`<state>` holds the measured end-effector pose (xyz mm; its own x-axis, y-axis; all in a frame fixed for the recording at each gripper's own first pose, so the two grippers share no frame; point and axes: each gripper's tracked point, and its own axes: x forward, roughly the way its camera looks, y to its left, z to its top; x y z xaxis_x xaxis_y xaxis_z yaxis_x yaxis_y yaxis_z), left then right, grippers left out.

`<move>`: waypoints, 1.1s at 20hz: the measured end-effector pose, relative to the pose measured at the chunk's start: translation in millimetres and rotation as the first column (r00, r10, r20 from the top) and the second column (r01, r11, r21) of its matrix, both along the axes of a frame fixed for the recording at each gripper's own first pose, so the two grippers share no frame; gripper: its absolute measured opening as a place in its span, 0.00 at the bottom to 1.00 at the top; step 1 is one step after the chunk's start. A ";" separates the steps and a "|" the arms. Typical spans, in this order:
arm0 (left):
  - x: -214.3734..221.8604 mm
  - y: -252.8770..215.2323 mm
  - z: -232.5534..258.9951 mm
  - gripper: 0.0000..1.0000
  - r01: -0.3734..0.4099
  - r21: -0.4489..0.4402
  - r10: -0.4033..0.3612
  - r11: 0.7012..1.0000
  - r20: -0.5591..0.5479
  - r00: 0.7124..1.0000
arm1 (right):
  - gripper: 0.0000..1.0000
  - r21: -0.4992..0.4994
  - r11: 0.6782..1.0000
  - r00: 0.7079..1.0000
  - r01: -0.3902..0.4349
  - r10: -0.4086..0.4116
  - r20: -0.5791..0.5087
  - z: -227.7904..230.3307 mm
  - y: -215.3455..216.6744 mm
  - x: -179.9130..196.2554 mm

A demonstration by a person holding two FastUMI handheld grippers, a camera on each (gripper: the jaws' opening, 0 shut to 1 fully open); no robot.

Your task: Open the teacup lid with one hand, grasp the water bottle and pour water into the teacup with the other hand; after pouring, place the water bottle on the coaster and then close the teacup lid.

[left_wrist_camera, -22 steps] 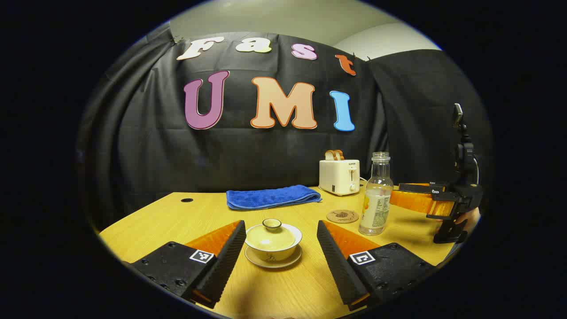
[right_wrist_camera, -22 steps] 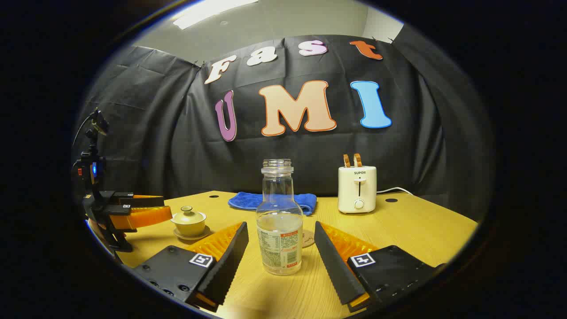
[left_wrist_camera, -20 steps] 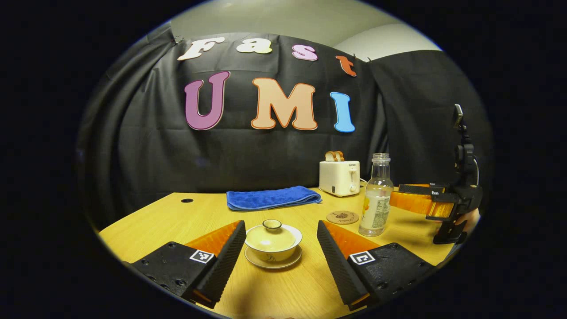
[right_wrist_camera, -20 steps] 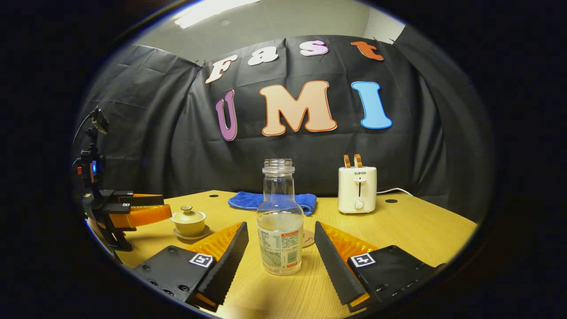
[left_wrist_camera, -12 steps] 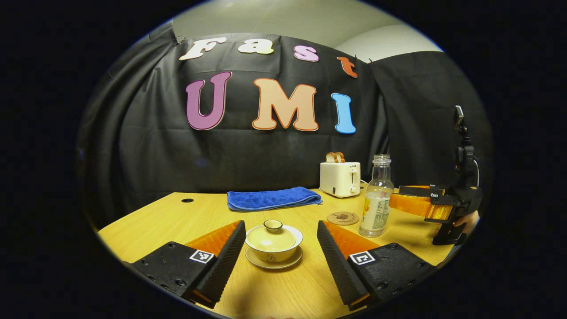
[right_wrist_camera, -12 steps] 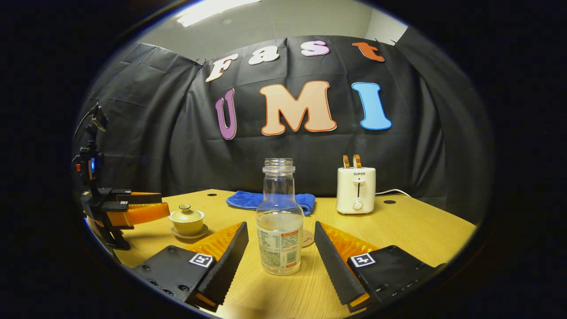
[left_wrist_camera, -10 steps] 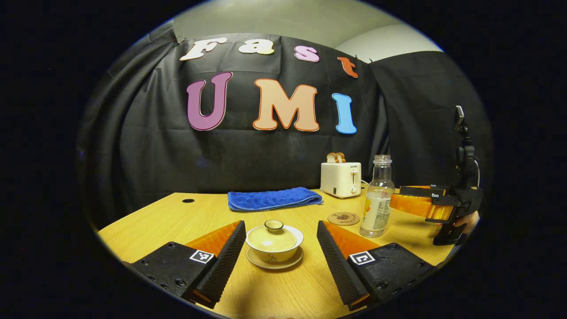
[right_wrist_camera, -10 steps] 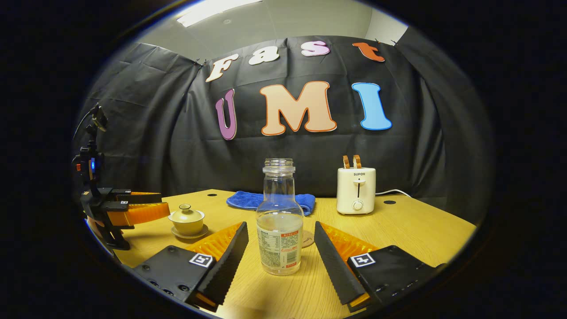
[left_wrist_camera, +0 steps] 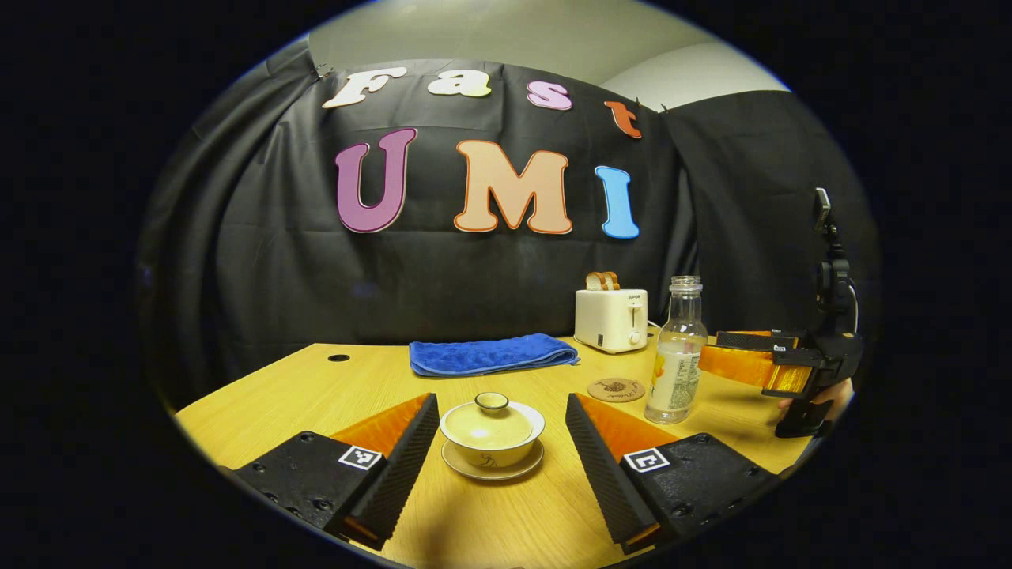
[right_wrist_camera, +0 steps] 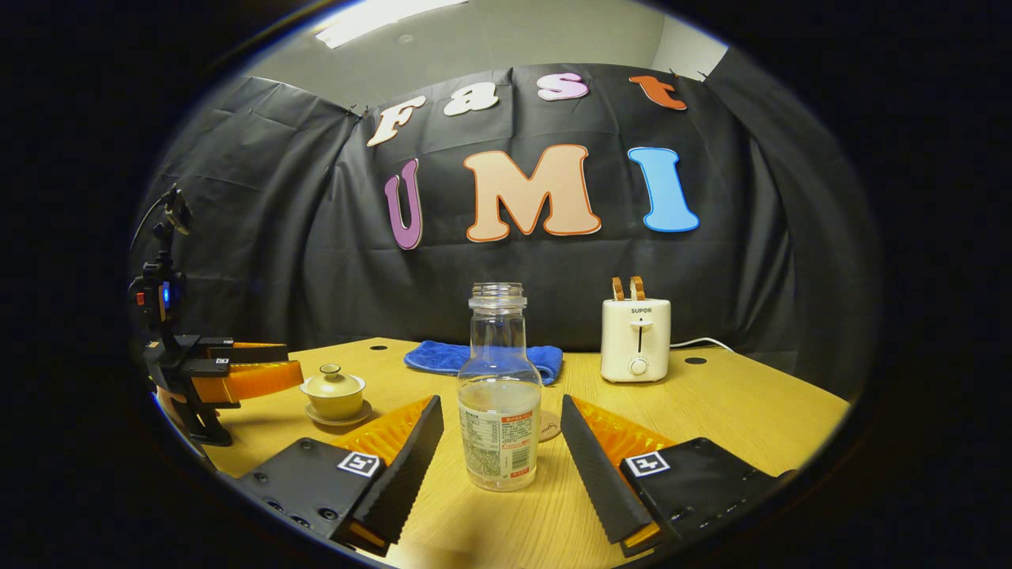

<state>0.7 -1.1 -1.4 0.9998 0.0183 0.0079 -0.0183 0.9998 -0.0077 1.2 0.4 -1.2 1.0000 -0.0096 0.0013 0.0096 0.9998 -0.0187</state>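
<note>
We have barely crept forward: left gripper (left_wrist_camera: 502, 442) gapes wide around the lidded teacup (left_wrist_camera: 492, 429), right gripper (right_wrist_camera: 501, 446) wide around the bottle (right_wrist_camera: 500, 395); nothing grasped yet.

glossy teacup (left_wrist_camera: 492, 431), wood-grain table (left_wrist_camera: 316, 387), clear bottle (right_wrist_camera: 500, 391)

in the right gripper view the water bottle (right_wrist_camera: 500, 395) covers most of the coaster (right_wrist_camera: 550, 427), leaving an edge at its 3 o'clock side. bottle label print too small to tell. the surface (right_wrist_camera: 735, 403) is cut off toward 6 o'clock.
</note>
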 end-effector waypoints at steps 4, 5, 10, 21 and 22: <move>4.2 -1.6 -0.2 0.95 0.020 0.000 -0.020 1.000 0.002 1.000 | 0.96 0.000 1.000 1.000 0.000 0.000 0.000 0.4 -0.1 0.0; 6.2 -2.8 -0.1 0.94 0.033 0.001 -0.033 0.999 0.002 0.999 | 0.94 0.000 1.000 1.000 0.000 0.000 -0.001 0.0 0.4 0.4; 28.5 4.3 -1.0 0.95 0.025 0.001 -0.025 1.000 -0.001 1.000 | 0.96 0.001 1.000 1.000 -0.003 0.003 -0.001 0.5 0.8 -0.1; 60.1 11.3 -9.4 0.82 0.039 -0.003 -0.039 0.999 -0.046 0.998 | 0.96 0.001 1.000 1.000 -0.013 0.013 -0.002 -0.1 3.6 0.0; 61.8 11.6 -12.0 0.82 0.042 -0.004 -0.042 0.999 -0.057 0.997 | 0.95 0.001 1.000 1.000 -0.013 0.013 -0.002 0.4 3.4 -0.4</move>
